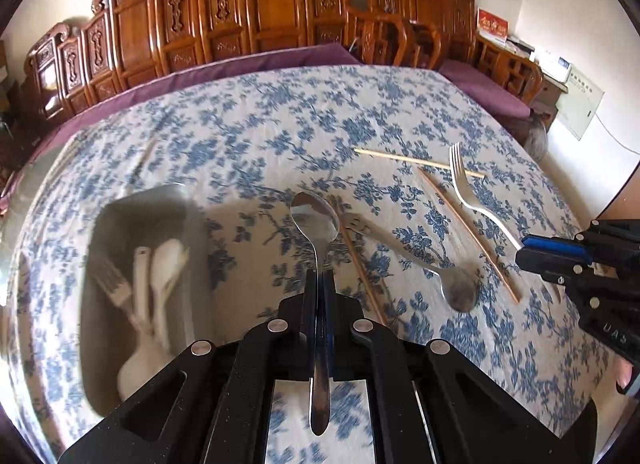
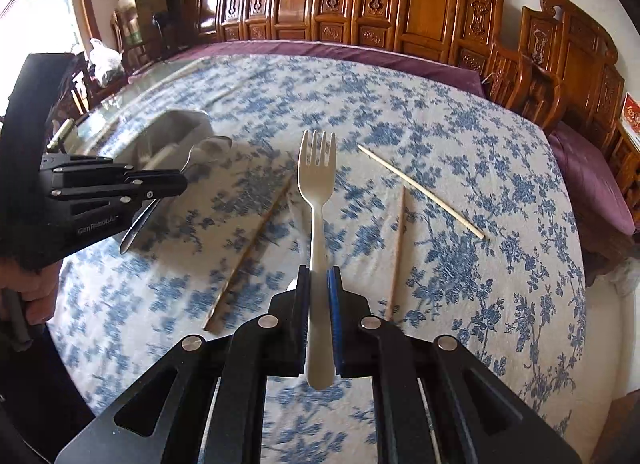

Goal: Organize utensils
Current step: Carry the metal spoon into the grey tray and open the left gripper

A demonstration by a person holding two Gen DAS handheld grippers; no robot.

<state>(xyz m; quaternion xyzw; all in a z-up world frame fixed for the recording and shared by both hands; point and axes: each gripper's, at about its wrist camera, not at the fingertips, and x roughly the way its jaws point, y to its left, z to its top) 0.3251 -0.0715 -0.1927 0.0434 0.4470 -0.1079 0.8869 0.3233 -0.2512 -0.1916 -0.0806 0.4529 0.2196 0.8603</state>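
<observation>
- Where the left wrist view looks down its own fingers, a metal spoon (image 1: 316,223) is seen clamped by its handle in the left gripper (image 1: 319,288), the bowl pointing away and raised above the bench (image 1: 248,135).
- A fork (image 2: 316,199) is gripped at its handle between the fingers of the right gripper (image 2: 319,284), tines pointing to the far side, clear of the floral cloth.
- A grey tray (image 1: 100,264) is seen on the left of the bench, blurred; white spoons (image 1: 164,276) and another fork (image 1: 114,284) lie inside it.
- On the cloth to the right of the held spoon, a second metal spoon (image 1: 456,288) lies with its bowl near, and a reddish chopstick (image 1: 468,232) lies just beside it.
- A pale chopstick (image 1: 416,161) lies farther off, passing behind the raised fork's tines in the left wrist view.
- Another brown chopstick (image 2: 248,252) lies on the cloth to the left of the held fork.
- Carved wooden chairs (image 1: 276,7) are lined along the far side.
</observation>
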